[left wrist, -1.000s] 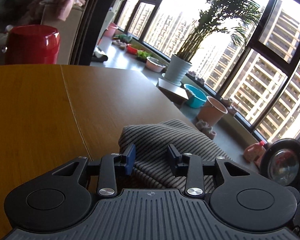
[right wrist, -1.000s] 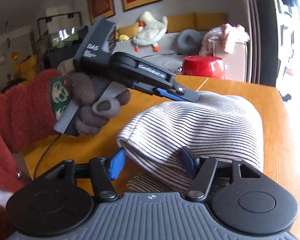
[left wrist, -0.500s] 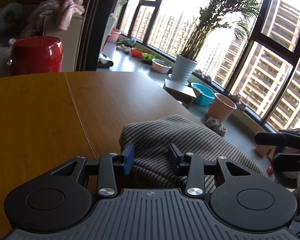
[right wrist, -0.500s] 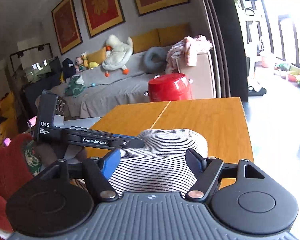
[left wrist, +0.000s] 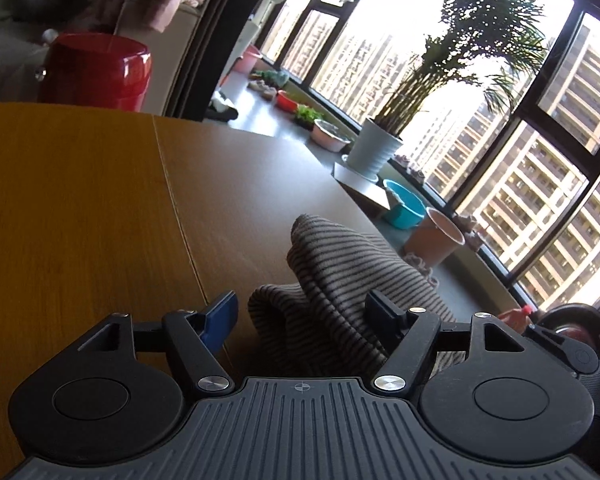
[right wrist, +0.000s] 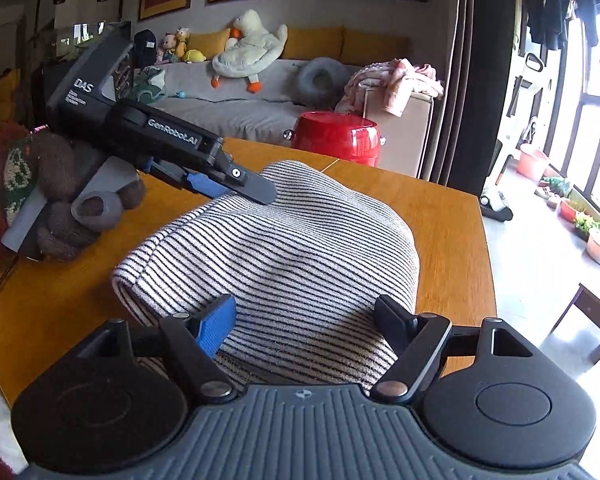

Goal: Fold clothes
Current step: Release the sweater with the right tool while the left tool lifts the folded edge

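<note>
Glossy wooden table (right wrist: 440,216), rumpled ribbed striped garment (right wrist: 292,248)

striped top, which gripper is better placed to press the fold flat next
Probably the right gripper: its opening jaws span the middle of the striped top, while the left gripper, jaws also opening, sits over one bunched edge near the table side.

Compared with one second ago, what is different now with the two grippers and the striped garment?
The left gripper is opening and has let go of the striped garment; the fabric lies loose between its jaws. The right gripper is opening a little wider around the fold. The garment stays folded on the wooden table.
</note>
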Demonstrator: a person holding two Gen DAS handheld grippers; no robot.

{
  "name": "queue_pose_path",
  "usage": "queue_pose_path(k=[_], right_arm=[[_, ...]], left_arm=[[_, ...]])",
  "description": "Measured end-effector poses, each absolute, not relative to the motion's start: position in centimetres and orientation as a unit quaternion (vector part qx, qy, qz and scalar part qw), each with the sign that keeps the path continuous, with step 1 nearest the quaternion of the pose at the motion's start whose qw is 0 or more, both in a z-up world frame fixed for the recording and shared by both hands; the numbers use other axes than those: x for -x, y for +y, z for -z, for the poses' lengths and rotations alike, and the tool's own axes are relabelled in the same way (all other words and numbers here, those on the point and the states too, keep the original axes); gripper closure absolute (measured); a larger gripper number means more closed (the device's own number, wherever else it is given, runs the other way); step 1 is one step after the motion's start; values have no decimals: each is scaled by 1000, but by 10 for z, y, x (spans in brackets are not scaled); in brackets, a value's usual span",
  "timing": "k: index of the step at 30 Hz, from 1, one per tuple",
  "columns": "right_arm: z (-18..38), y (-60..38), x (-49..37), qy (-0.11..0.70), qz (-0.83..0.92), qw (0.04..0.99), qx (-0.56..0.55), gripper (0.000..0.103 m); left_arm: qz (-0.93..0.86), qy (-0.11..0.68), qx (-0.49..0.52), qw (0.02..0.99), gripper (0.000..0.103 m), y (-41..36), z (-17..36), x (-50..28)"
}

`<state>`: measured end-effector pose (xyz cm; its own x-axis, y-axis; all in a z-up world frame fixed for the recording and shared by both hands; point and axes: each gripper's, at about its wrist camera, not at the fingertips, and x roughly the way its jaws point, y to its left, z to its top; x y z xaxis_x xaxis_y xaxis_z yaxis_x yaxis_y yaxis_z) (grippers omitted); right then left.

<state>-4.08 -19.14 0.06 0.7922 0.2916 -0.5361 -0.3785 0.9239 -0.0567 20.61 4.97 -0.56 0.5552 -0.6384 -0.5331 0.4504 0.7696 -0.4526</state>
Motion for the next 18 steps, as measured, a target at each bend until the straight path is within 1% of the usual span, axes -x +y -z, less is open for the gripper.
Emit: queue_pose_path(k=[1,4,6,9,10,11,15,18], right_arm=[[0,-193,41,269,-178,943,77,25],[-4,-198,38,277,-186,941,63,24],[-11,-210,31,289,-202,936,28,21],[-26,-244,15,307,-221,923,-64,14],[-29,-255,8,317,-226,917,-91,8],[-28,-263,-1,334,-226,909,-109,3],[-10,-280,-34,405,-224,876,-137,3],[5,-281,-48,429,-239,856,-165,4]], left_arm=[[315,354,138,870,28,52,1,-203],[331,382,156,848,24,51,-4,-193],[331,403,149,840,24,45,1,-187],[330,432,152,825,24,38,11,-178],[330,440,157,820,24,37,15,-176],[329,447,167,815,24,36,17,-175],[328,465,179,802,24,27,25,-171],[331,476,188,793,24,20,34,-170]])
